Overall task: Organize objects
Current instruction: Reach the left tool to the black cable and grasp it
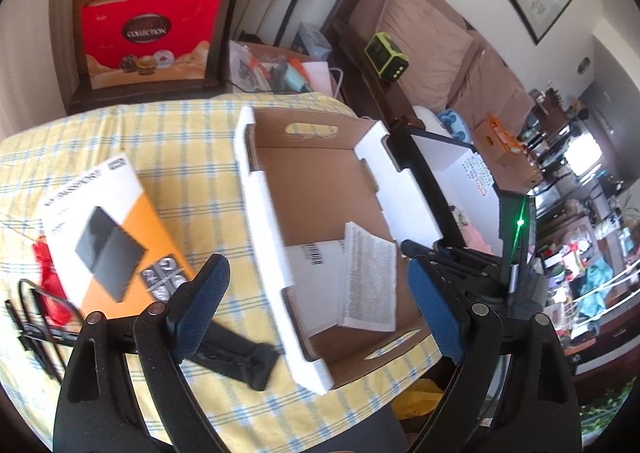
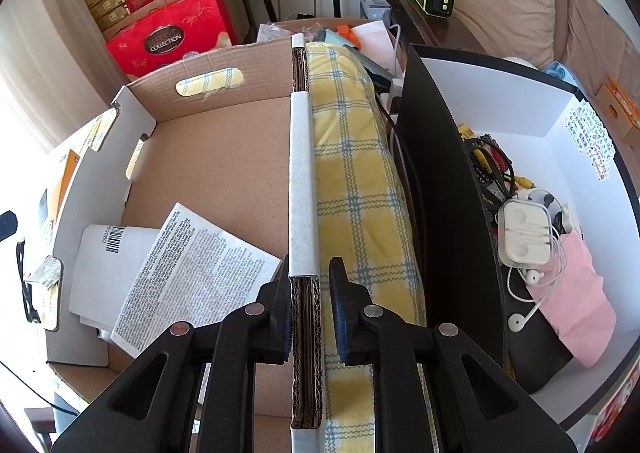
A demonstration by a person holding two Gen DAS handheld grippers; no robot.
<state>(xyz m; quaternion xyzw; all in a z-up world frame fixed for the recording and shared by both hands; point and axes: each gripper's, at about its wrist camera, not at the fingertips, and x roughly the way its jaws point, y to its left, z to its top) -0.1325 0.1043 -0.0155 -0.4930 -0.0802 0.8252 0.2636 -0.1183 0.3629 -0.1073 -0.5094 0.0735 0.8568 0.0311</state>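
Cardboard box (image 2: 224,157), brown inside, white-edged; right wall straddled by right gripper (image 2: 309,317) fingers, slightly spread. Left gripper (image 1: 316,313) fingers spread wide.

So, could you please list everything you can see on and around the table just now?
cardboard box: one, brown with white rims, open, on the table
paper sheets: at least two, white, printed, inside the cardboard box
tablecloth: one, yellow with blue checks, over the table
flat product box: one, white and orange, on the tablecloth left of the cardboard box
black-walled box: one, white inside, right of the cardboard box
earphones: one white set, in a clear case, inside the black-walled box
pink pouch: one, beside the earphones
red gift bags: two, stacked behind the table
left tongs: open, above the cardboard box's near end
right tongs: either side of the cardboard box's right wall
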